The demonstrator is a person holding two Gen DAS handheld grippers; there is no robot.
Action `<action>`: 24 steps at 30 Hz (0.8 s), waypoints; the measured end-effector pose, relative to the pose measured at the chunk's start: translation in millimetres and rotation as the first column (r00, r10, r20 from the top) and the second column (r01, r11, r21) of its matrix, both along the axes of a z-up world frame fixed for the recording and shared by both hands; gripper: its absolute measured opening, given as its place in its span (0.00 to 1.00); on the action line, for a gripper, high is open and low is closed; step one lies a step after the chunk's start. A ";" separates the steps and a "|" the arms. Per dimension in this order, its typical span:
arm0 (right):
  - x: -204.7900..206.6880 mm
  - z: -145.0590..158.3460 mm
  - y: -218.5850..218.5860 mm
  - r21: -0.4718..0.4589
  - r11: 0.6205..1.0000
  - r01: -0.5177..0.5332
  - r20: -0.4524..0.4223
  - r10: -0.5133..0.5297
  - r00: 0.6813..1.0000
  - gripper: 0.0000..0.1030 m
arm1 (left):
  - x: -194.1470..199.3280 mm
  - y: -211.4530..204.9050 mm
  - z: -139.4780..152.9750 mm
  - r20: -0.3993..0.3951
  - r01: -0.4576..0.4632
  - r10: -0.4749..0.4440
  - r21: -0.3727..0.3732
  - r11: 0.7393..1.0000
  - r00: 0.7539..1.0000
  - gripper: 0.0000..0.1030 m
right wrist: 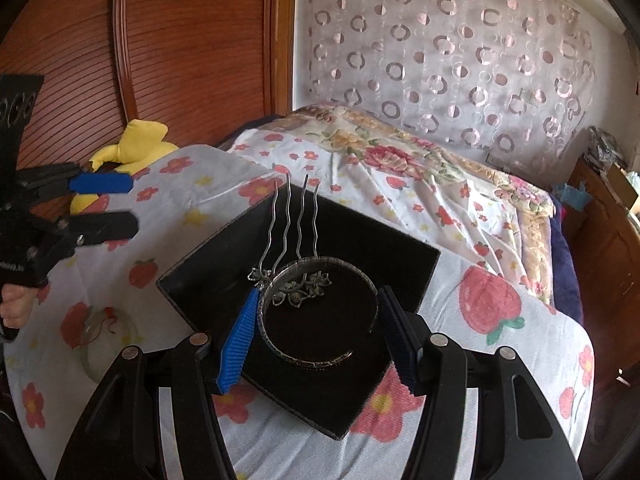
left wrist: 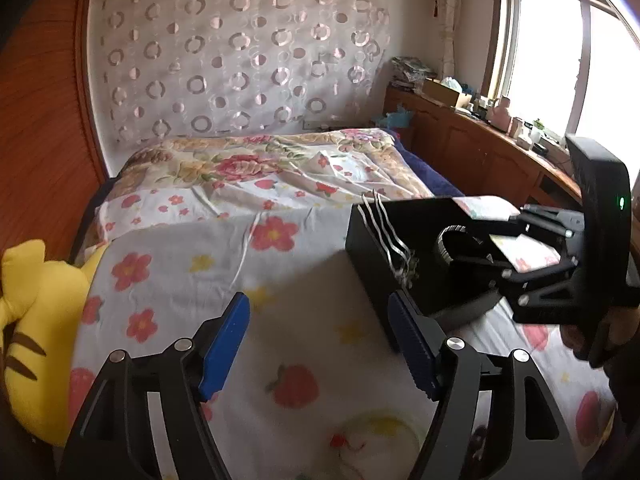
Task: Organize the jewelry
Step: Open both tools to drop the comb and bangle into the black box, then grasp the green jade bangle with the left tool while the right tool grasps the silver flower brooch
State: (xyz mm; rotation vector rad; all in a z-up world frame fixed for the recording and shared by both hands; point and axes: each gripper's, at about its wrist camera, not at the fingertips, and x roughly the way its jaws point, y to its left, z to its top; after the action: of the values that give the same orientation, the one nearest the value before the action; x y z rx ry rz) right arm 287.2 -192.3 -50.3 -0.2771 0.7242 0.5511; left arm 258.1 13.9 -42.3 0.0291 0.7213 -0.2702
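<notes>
Between the released jaws of the right gripper (right wrist: 316,336), inside the shallow black tray (right wrist: 400,256), the thin, stiff, slippery open silver bangle (right wrist: 280,354) looks light and best pinched across its band, while the left gripper (left wrist: 320,344) hangs open and empty.

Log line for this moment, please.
left gripper: open, empty | right gripper: open around bangle | hair comb, bangle: in black box

A bed (left wrist: 280,184) fills the middle of both views, spread with a white sheet (left wrist: 224,264) printed with red flowers and strawberries, and a rose-patterned quilt (left wrist: 256,156) toward its far end. Behind it, at upper centre, hangs a sheer curtain (left wrist: 240,52) with pink circles. A ribbed reddish wooden panel (right wrist: 192,48) takes the upper left of the right wrist view. At upper right of the left wrist view a bright window (left wrist: 560,52) lets in daylight above a cluttered wooden cabinet (left wrist: 472,140). A yellow plush toy (left wrist: 28,320) lies at lower left.
</notes>
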 end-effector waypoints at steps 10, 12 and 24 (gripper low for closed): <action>-37.1 20.0 -21.0 0.054 0.998 0.034 0.012 -0.035 0.999 0.72 | -42.0 3.0 -11.1 -0.028 -0.010 0.010 0.004 1.000 1.000 0.69; -52.1 17.3 -26.0 0.050 0.998 0.033 -0.004 -0.033 0.999 0.67 | -54.1 1.2 -13.4 -0.026 -0.008 0.008 0.006 1.000 1.000 0.73; -135.9 -34.6 -54.1 0.016 0.998 0.064 -0.144 -0.061 0.988 0.36 | -111.5 -8.9 -19.2 -0.021 0.005 -0.005 0.000 1.000 1.000 0.76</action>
State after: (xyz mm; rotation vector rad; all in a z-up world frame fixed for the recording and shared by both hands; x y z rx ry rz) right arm 151.3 -246.4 -85.0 -0.1964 0.8638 0.5225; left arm 146.5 4.9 -61.5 0.0286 0.7421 -0.2757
